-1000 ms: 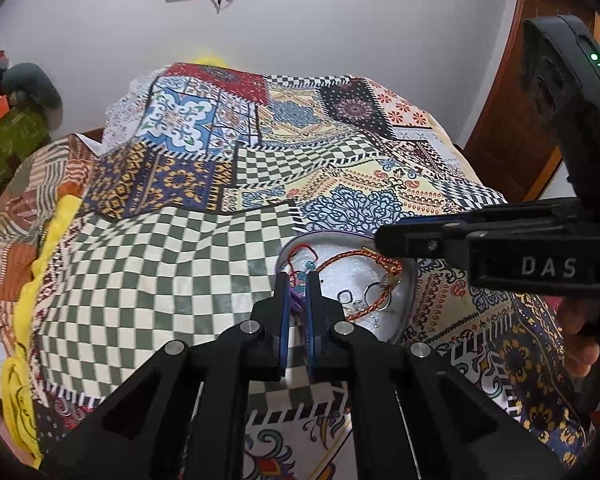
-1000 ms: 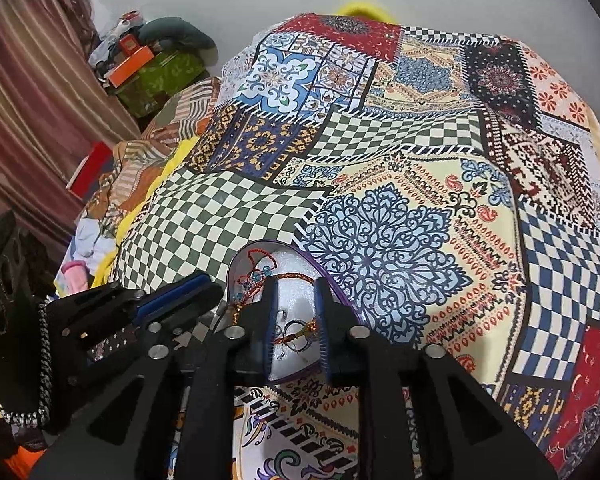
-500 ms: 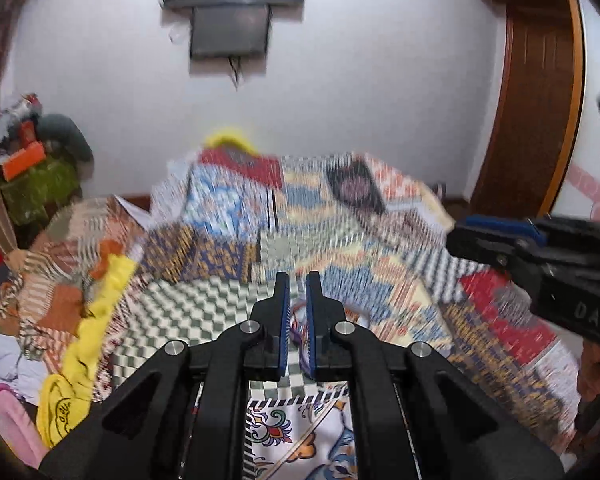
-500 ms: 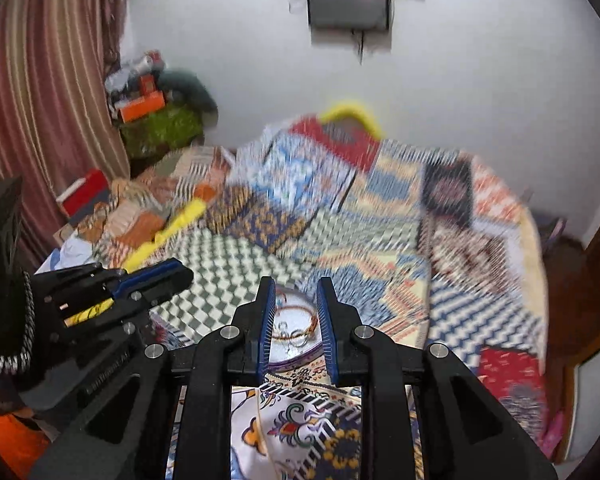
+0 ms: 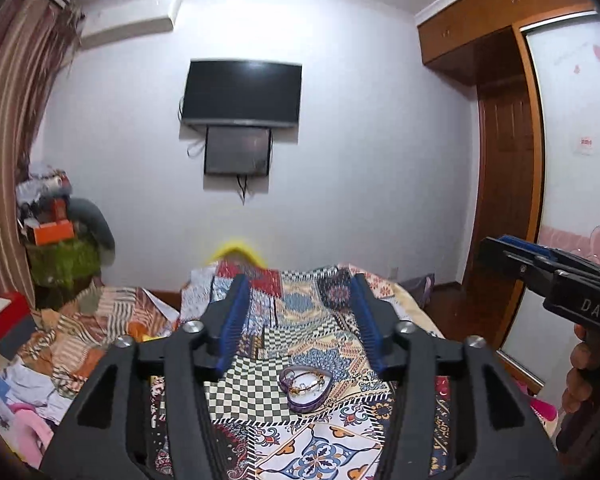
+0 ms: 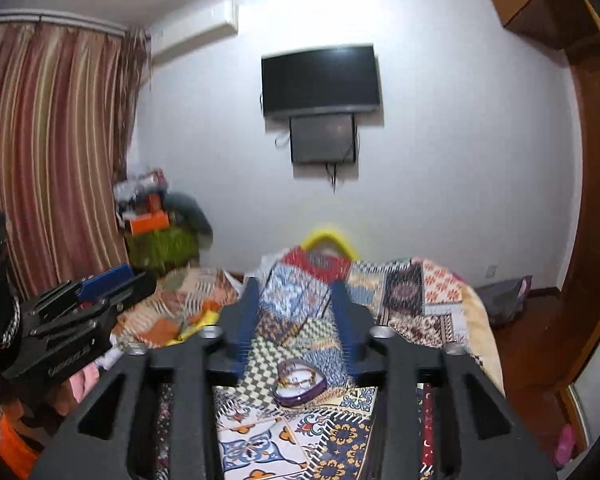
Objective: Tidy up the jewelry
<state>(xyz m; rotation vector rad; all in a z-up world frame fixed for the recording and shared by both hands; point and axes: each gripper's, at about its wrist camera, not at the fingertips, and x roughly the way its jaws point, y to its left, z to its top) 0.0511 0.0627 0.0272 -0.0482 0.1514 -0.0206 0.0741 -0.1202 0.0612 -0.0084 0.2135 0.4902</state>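
Note:
A purple heart-shaped dish (image 5: 305,389) holding bracelets and rings lies on the patchwork bedspread (image 5: 300,320); it also shows in the right wrist view (image 6: 298,383). My left gripper (image 5: 299,300) is open and empty, raised well above and behind the dish. My right gripper (image 6: 296,300) is open and empty, also raised back from the dish. The right gripper shows at the right of the left wrist view (image 5: 500,246), and the left gripper at the left of the right wrist view (image 6: 132,276).
A pile of clothes (image 5: 80,340) lies left of the bed. A cluttered green stand (image 5: 60,256) is by the curtain (image 6: 52,160). A TV (image 5: 242,94) hangs on the far wall. A wooden wardrobe (image 5: 504,200) stands at the right.
Both grippers have pulled up and back from the dish and opened wide. The view has tilted up from the bedspread to the far wall.

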